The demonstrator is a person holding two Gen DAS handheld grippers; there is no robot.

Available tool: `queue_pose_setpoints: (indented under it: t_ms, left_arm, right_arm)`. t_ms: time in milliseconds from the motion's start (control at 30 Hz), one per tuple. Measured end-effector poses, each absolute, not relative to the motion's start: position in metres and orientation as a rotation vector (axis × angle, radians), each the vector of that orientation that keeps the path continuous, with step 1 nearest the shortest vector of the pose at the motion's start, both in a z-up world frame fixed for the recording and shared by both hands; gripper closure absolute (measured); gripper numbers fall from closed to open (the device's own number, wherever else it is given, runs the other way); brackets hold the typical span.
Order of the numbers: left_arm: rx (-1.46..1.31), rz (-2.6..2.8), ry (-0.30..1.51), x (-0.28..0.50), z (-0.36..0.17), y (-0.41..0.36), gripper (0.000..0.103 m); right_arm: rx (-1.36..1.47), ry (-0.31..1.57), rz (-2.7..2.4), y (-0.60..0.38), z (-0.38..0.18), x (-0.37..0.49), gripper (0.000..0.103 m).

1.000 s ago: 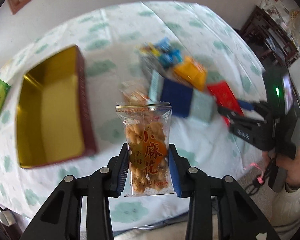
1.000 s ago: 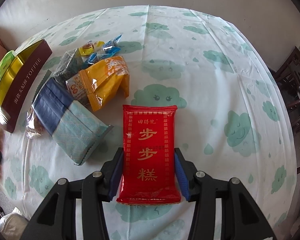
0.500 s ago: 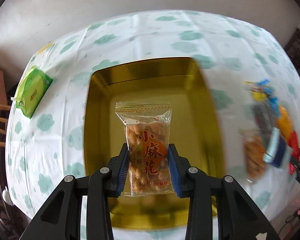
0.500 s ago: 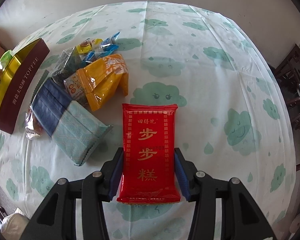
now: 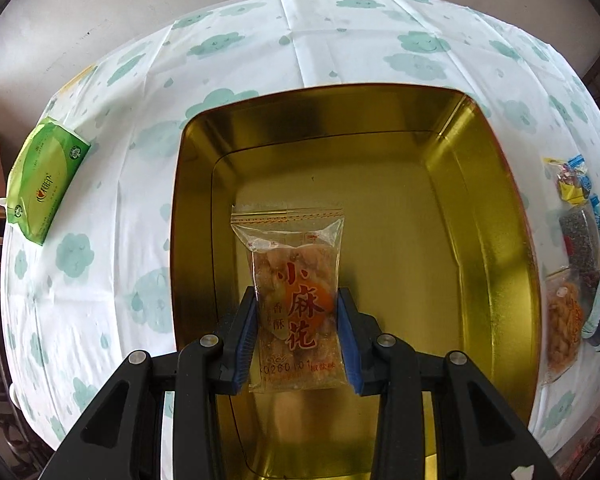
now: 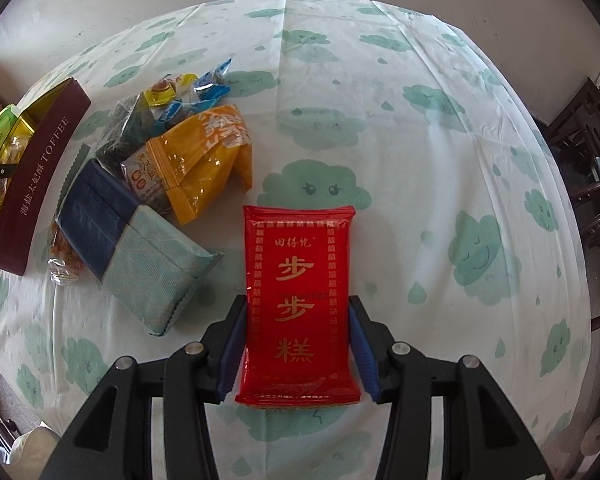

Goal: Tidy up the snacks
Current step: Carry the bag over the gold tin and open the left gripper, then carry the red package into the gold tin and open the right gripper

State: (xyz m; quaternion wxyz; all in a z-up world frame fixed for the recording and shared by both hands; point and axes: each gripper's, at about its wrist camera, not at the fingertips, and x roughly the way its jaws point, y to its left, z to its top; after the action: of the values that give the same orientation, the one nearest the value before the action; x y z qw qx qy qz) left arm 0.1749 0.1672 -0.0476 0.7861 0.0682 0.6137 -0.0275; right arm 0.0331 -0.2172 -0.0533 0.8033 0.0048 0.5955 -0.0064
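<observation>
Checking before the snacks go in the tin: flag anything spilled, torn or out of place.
Nothing looks spilled or torn. The clear packet of fried dough twists in the left gripper and the red foil packet in the right gripper look intact. The remaining snacks lie in a loose overlapping heap beside the gold rectangular tin, simply unsorted.

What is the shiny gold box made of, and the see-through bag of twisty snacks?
The gold rectangular box looks like thin metal, a tin: its inside is glossy and mirrors light and dark streaks. The clear snack packet looks like thin plastic film: you see the fried twists through it, and its top edge is crimped.
</observation>
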Motion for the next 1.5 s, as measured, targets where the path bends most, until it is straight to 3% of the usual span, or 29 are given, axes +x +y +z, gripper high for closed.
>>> queue_pose_setpoints:
  t_ms: [333, 467, 600, 800, 1167, 1500]
  left_arm:
    - [0.139, -0.044, 1.316, 0.173, -0.055, 0.169, 0.065]
    - [0.131, -0.042, 1.305, 0.166, -0.05, 0.168, 0.054]
    - [0.13, -0.046, 1.26, 0.156, -0.037, 0.164, 0.033]
    - [0.14, -0.037, 1.147, 0.134, -0.009, 0.151, 0.021]
    - [0.058, 0.054, 0.995, 0.101, 0.041, 0.184, 0.012]
    - [-0.015, 0.175, 0.974, 0.065, 0.056, 0.237, 0.007]
  right_arm:
    - [0.004, 1.265, -0.024, -0.215, -0.053, 0.032, 0.057]
    - [0.008, 1.251, -0.035, -0.214, -0.052, 0.028, 0.058]
    - [0.023, 1.23, -0.055, -0.215, -0.05, 0.025, 0.058]
    - [0.075, 1.191, -0.088, -0.219, -0.041, 0.021, 0.058]
    - [0.088, 1.021, -0.053, -0.196, 0.022, 0.025, 0.058]
    - [0.088, 1.013, 0.258, -0.083, 0.048, 0.051, 0.058]
